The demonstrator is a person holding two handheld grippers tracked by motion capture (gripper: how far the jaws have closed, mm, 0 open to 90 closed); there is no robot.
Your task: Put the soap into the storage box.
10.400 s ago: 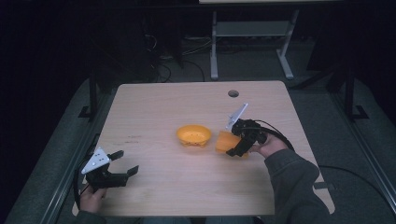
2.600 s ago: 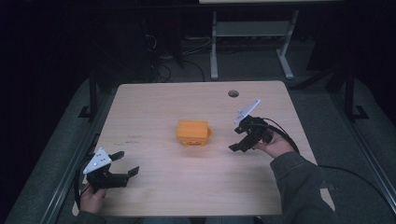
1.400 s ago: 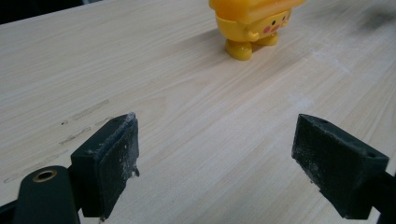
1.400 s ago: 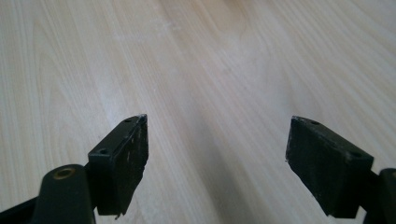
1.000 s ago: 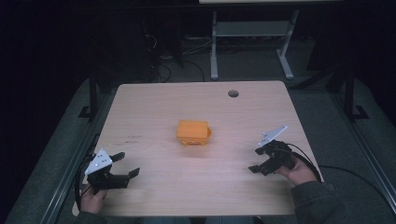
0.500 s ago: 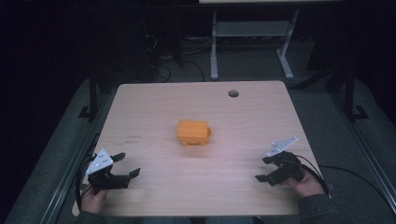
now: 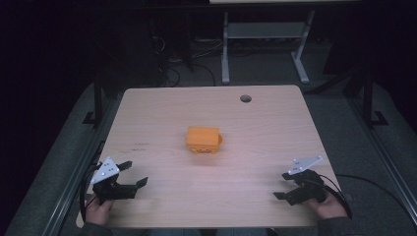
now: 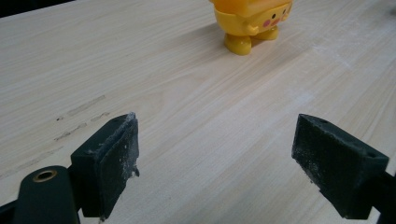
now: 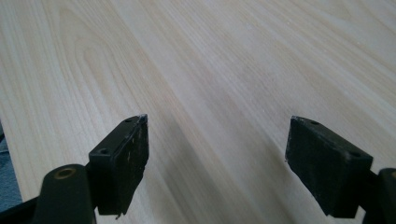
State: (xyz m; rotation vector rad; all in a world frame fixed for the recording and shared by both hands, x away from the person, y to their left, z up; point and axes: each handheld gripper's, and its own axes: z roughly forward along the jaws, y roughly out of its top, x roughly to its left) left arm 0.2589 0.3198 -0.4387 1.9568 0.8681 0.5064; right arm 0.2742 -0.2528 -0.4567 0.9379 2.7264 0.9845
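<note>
High view: left tool (image 7: 133, 175) and right tool (image 7: 283, 185), jaws wide apart, empty, well apart from orange toy (image 7: 202, 139).

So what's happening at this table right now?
A person holds a two-jaw gripper in each hand near the front edge of the wooden table. The left gripper and right gripper are both open and hold nothing. An orange toy container with a small face and feet sits alone at mid-table, apart from both grippers.
</note>
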